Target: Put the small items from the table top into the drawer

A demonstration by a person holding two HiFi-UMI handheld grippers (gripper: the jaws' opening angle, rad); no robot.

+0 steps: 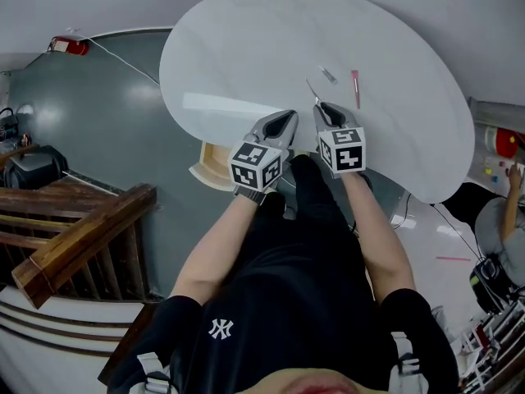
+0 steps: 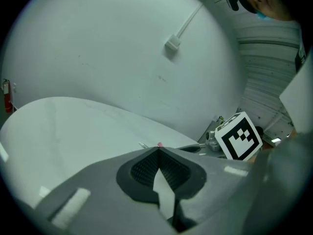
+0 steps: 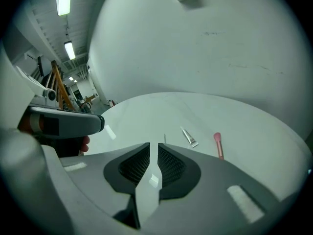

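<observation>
Small items first: three of them lie on the white table top point(image 1: 246, 48), right of centre in the head view. There's a little tube point(image 1: 328, 75), a pink brush point(image 1: 355, 89) just to its right, and a thin silver stick point(image 1: 312, 90) to the tube's lower left, each apart from the others. None of them is in the drawer point(image 1: 212, 161), which stands pulled out under the table's near edge, left of both grippers, pale inside.

Now the right gripper point(image 1: 322, 107). Its tips sit over the table's near edge, just below the silver stick. In the right gripper view its jaws stand a narrow slit apart, released, nothing between them, only bare table showing through the gap. Beyond them the stick point(image 3: 165, 138) lies just above the tips, with the tube point(image 3: 188, 137) a little to the right and the brush point(image 3: 218, 145) further right again.

Over to the left gripper point(image 1: 289, 116), just beside its partner on the left in the head view, also at the table's edge. In the left gripper view the jaw tips meet, clenched on nothing at all. The pink head of the brush point(image 2: 160, 144) peeks just over those tips. The right gripper's marker cube point(image 2: 239, 136) shows at the lower right of that view.
</observation>
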